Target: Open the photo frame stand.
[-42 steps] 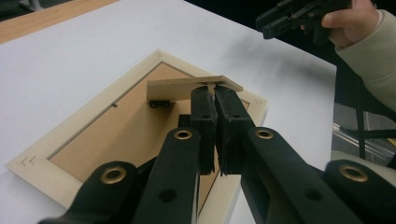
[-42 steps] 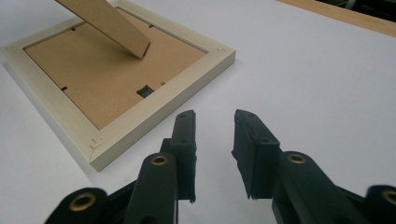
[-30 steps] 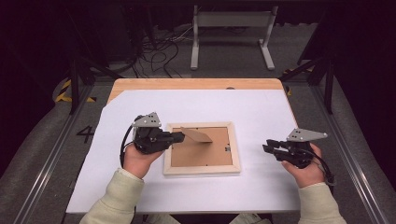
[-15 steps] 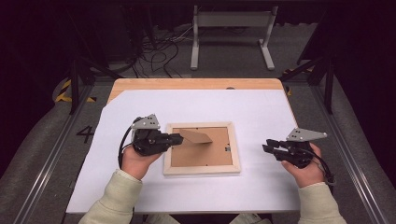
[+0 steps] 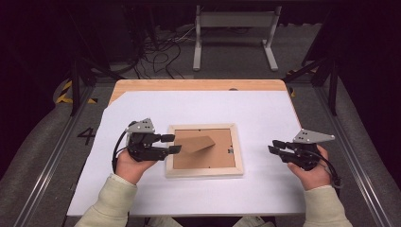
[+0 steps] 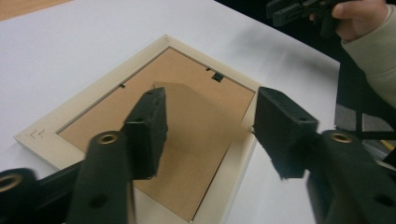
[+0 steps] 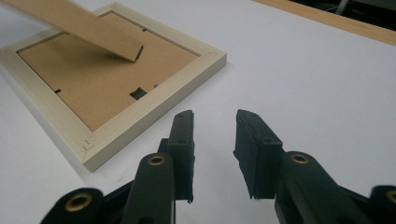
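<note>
A pale wooden picture frame lies face down in the middle of the table, brown backing up. Its cardboard stand is hinged at the left and tilted up. My left gripper is open at the frame's left rail, jaws pointing right over it. In the left gripper view the jaws stand wide apart, with the stand and frame rim beyond them. My right gripper is open, clear of the frame's right side. Its view shows the open jaws, the frame corner and the raised stand.
A white sheet covers the wooden table. Dark floor with cables and a grey metal stand lie beyond the far edge. The other hand's gripper appears far off in the left gripper view.
My left gripper has drawn back slightly to the left along the frame's left rail. The right gripper and the frame have stayed put.
</note>
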The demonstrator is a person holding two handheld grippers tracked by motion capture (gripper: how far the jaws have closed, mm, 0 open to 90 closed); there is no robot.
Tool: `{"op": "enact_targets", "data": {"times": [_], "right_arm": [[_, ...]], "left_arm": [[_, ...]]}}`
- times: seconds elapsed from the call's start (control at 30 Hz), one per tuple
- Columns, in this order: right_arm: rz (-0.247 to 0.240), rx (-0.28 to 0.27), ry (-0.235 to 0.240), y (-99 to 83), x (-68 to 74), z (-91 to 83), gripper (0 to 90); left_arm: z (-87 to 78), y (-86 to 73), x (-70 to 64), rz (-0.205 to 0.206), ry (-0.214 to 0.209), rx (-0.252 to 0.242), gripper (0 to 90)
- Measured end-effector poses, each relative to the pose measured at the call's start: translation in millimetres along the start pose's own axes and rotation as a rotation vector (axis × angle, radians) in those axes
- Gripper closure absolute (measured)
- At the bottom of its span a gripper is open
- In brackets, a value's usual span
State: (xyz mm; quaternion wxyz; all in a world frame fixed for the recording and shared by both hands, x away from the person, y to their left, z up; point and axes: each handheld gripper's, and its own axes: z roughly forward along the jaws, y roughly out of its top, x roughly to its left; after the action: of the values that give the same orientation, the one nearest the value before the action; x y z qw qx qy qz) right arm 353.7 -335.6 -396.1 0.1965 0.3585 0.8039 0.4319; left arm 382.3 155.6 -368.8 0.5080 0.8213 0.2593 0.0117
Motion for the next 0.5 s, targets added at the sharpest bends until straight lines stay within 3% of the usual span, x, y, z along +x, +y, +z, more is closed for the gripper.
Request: {"op": "enact_targets", "data": {"times": [0.3,0.5], "right_arm": [[0.004,0.004,-0.011,-1.4,-2.0,-0.3,66.2],[0.002,0.006,-0.012,-1.2,-1.3,-0.1,65.7]], "left_arm": [[-11.0,2.0,4.3,-0.085,-0.009,-0.060,29.2],[-7.9,-1.6,10.1,-0.222,-0.005,-0.063,27.5]]}}
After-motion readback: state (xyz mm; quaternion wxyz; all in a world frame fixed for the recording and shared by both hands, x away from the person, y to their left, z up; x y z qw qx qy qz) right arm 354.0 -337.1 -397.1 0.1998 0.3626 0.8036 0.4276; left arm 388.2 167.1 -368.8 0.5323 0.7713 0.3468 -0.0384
